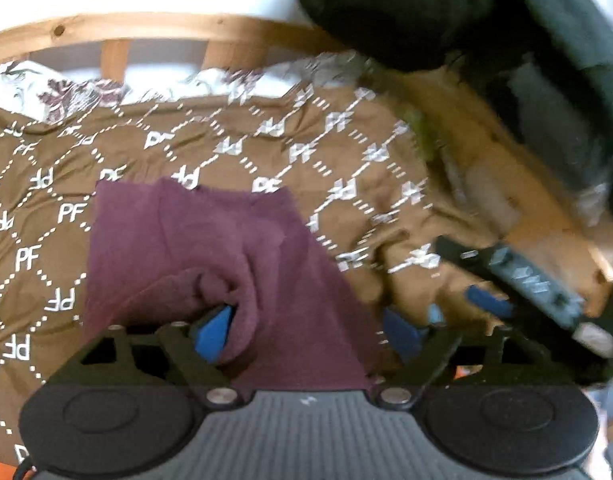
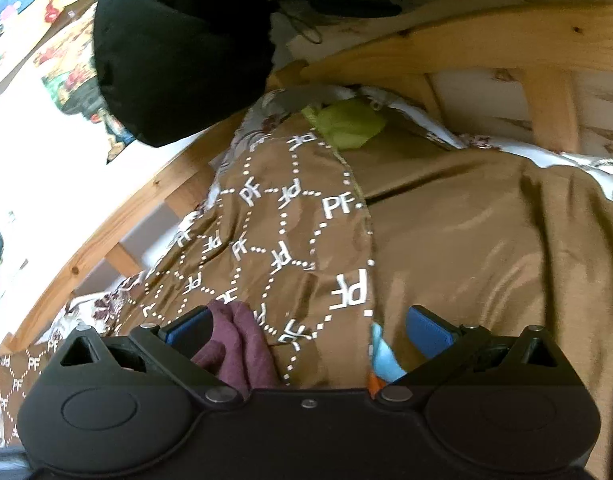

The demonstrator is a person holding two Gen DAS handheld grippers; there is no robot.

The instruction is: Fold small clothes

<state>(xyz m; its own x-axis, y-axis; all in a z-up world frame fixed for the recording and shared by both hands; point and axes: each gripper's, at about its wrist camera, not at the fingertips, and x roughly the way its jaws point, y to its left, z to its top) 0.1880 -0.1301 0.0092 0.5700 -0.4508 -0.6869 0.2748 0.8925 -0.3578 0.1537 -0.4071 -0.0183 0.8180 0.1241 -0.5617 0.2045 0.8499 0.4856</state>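
Note:
A maroon cloth (image 1: 210, 248) lies partly folded on the brown bedspread (image 1: 234, 148) printed with white letters. My left gripper (image 1: 306, 332) stands open over the cloth's near edge. A bunched fold of the cloth rests against its left blue pad (image 1: 212, 332), and the right pad is clear of it. In the right wrist view my right gripper (image 2: 308, 334) is open wide, with the maroon cloth (image 2: 238, 344) bulging beside its left finger and nothing pinched. The right gripper (image 1: 460, 306) also shows blurred at the right of the left wrist view.
A wooden bed rail (image 2: 466, 40) runs behind the bedspread. A black padded garment (image 2: 178, 48) hangs over the rail. A lime-green cloth (image 2: 346, 124) sits at the far end of the bed. A small light-blue and orange item (image 2: 382, 360) lies under the right gripper.

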